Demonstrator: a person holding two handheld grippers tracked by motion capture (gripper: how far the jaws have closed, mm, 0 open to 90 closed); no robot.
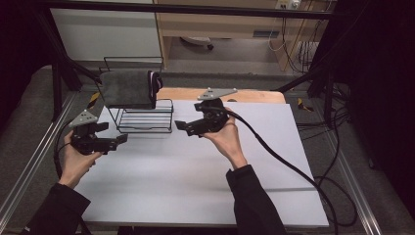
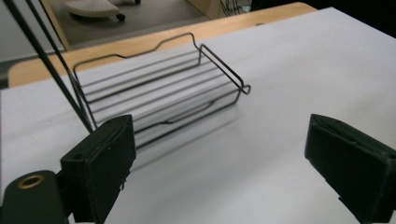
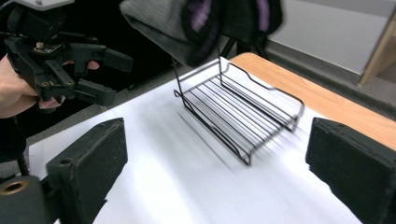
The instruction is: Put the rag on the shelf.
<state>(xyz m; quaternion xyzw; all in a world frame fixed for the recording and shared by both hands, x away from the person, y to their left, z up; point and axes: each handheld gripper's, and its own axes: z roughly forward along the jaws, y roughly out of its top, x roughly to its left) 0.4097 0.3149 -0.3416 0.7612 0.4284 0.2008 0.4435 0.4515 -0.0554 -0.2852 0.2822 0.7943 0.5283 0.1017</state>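
Both grippers empty. Left gripper (image 1: 116, 138) sits low at the table's left edge, jaws spread wide with nothing between them; its own camera looks through the gap at the wire rack (image 2: 159, 88), near but not touching. Right gripper (image 1: 182, 126) is just off the rack's right end, jaws likewise wide apart and bare, pointing left toward the rack; in its view the rack's lower shelf (image 3: 243, 109) lies ahead and the other gripper (image 3: 100, 70) shows beyond on the far side. So the two tools flank the rack, one at each end, both clear of it. The grey towel (image 1: 128, 88) is draped over the rack's top rail, hanging down the front and hiding the upper shelf; a dark piece with purple trim (image 1: 155, 81) sits at its right end, can't tell if it's part of the towel or separate. Rack stands at the back left of the white table (image 1: 205, 171), wooden edge behind it. My read: towel hang looks done and stable, hands are off on purpose, one each side to avoid snagging the cloth. No grip needed right now.
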